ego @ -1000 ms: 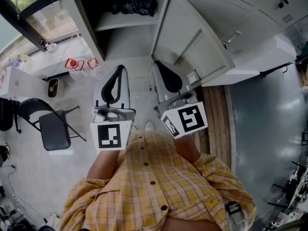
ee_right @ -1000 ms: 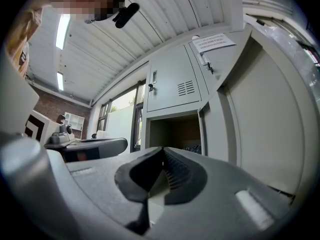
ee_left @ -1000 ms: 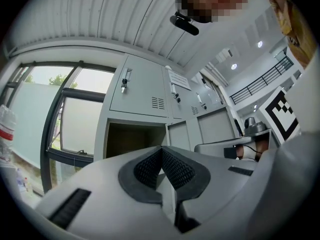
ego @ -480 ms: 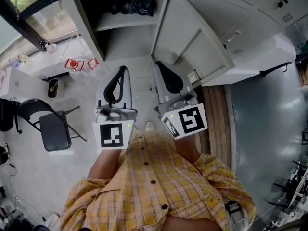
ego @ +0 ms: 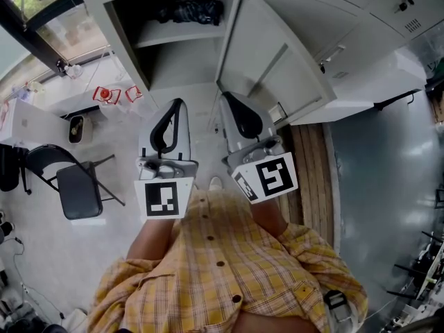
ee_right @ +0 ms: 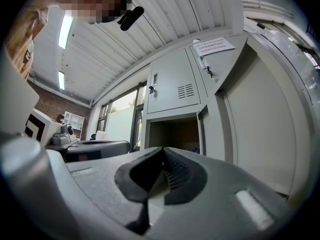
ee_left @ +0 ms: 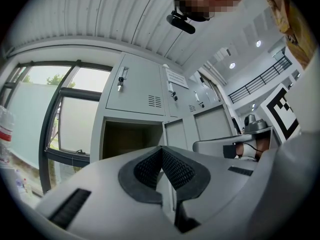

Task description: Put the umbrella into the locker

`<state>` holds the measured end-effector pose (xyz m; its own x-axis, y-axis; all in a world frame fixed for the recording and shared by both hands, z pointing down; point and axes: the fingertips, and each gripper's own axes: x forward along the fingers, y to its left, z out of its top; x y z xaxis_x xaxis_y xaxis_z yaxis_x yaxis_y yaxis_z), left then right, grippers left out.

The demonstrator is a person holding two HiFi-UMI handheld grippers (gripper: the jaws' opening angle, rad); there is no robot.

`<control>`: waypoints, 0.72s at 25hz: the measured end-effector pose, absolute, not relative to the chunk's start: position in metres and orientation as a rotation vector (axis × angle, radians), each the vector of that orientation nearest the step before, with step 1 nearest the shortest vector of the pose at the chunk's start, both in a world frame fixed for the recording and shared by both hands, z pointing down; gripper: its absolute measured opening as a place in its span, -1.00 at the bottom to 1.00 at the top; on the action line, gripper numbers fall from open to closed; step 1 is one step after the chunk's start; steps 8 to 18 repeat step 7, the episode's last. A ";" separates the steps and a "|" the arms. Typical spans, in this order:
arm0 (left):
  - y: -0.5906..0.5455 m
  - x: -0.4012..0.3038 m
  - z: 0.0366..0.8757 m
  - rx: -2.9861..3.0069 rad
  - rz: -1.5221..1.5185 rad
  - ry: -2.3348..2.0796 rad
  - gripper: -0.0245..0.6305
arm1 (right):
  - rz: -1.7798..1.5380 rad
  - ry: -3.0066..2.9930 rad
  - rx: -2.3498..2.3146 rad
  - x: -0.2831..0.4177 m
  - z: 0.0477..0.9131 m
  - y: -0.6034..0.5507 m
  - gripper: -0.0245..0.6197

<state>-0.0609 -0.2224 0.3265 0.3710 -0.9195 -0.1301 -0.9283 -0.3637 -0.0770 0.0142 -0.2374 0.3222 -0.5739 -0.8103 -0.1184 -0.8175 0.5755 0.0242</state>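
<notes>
The grey locker (ego: 125, 26) stands with its door (ego: 277, 61) swung wide to the right. A black folded umbrella (ego: 191, 10) lies on the upper shelf inside. Both grippers hover side by side in front of the opening, level with the lower compartment. My left gripper (ego: 177, 104) is shut with nothing between its ribbed pads (ee_left: 150, 166). My right gripper (ego: 225, 97) is also shut and empty, its pads (ee_right: 175, 171) meeting at the tip. In the left gripper view the open compartment (ee_left: 132, 139) shows dark ahead; in the right gripper view it (ee_right: 172, 134) sits left of the door (ee_right: 255, 129).
A black folding chair (ego: 76, 186) stands on the floor at the left, beside a white table (ego: 38, 120) with small items. A white ledge (ego: 374, 89) and a wooden strip (ego: 312, 172) lie right of the door. More closed lockers (ee_left: 135, 84) line the wall.
</notes>
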 end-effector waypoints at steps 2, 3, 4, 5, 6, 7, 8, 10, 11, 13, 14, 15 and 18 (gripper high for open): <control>-0.221 -0.061 0.324 -2.475 0.097 1.671 -0.92 | 0.119 2.708 -1.395 0.014 0.322 -0.237 -0.93; -0.221 -0.060 0.324 -2.471 0.094 1.664 -0.92 | 0.122 2.711 -1.392 0.013 0.322 -0.238 -0.93; -0.221 -0.059 0.323 -2.472 0.092 1.659 -0.92 | 0.124 2.713 -1.390 0.013 0.322 -0.237 -0.93; -0.221 -0.059 0.324 -2.477 0.091 1.656 -0.92 | 0.125 2.715 -1.388 0.014 0.323 -0.237 -0.93; -0.221 -0.058 0.324 -2.483 0.090 1.653 -0.92 | 0.124 2.716 -1.387 0.014 0.323 -0.237 -0.93; -0.220 -0.057 0.324 -2.490 0.090 1.650 -0.92 | 0.124 2.717 -1.386 0.014 0.323 -0.237 -0.93; -0.220 -0.057 0.324 -2.490 0.090 1.650 -0.92 | 0.124 2.717 -1.386 0.014 0.323 -0.237 -0.93; -0.220 -0.057 0.324 -2.490 0.090 1.650 -0.92 | 0.124 2.717 -1.386 0.014 0.323 -0.237 -0.93; -0.220 -0.057 0.324 -2.490 0.090 1.650 -0.92 | 0.124 2.717 -1.386 0.014 0.323 -0.237 -0.93; -0.220 -0.057 0.324 -2.490 0.090 1.650 -0.92 | 0.124 2.717 -1.386 0.014 0.323 -0.237 -0.93; -0.220 -0.057 0.324 -2.490 0.090 1.650 -0.92 | 0.124 2.717 -1.386 0.014 0.323 -0.237 -0.93; -0.220 -0.057 0.324 -2.490 0.090 1.650 -0.92 | 0.124 2.717 -1.386 0.014 0.323 -0.237 -0.93; -0.220 -0.057 0.324 -2.490 0.090 1.650 -0.92 | 0.124 2.717 -1.386 0.014 0.323 -0.237 -0.93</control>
